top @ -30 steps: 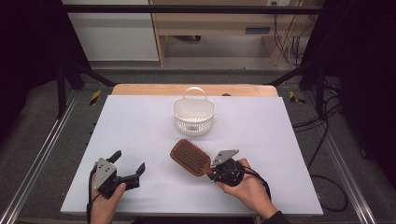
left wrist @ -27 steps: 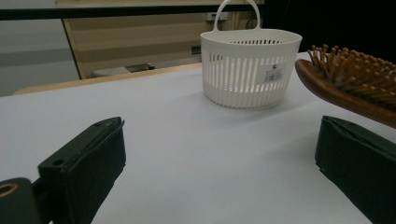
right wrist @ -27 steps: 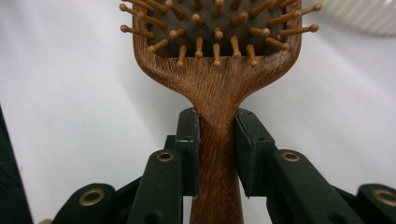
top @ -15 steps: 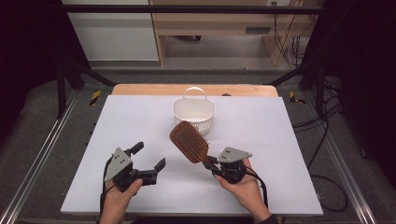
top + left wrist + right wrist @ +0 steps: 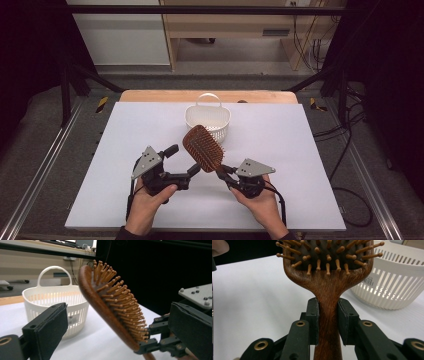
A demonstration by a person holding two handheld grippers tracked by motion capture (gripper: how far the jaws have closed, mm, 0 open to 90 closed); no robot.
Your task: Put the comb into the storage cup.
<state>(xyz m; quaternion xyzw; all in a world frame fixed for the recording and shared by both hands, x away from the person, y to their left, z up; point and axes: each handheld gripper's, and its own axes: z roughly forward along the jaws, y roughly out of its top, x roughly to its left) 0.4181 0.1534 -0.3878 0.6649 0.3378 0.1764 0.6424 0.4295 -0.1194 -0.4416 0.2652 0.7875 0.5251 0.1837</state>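
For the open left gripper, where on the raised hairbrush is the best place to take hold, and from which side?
Probably the rim of the hairbrush head, with the left gripper coming from its own side, jaws spanning the smooth wooden back and edge. The right gripper already clamps the narrow handle, and the bristle face looks like a poor surface to press on.

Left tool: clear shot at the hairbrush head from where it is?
Probably yes. The left tool is open beside the hairbrush head, nothing between them; the right tool grips only the handle.

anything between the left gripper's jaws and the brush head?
Nothing. In the left gripper view the open left gripper frames the hairbrush with clear air each side; the basket stands behind.
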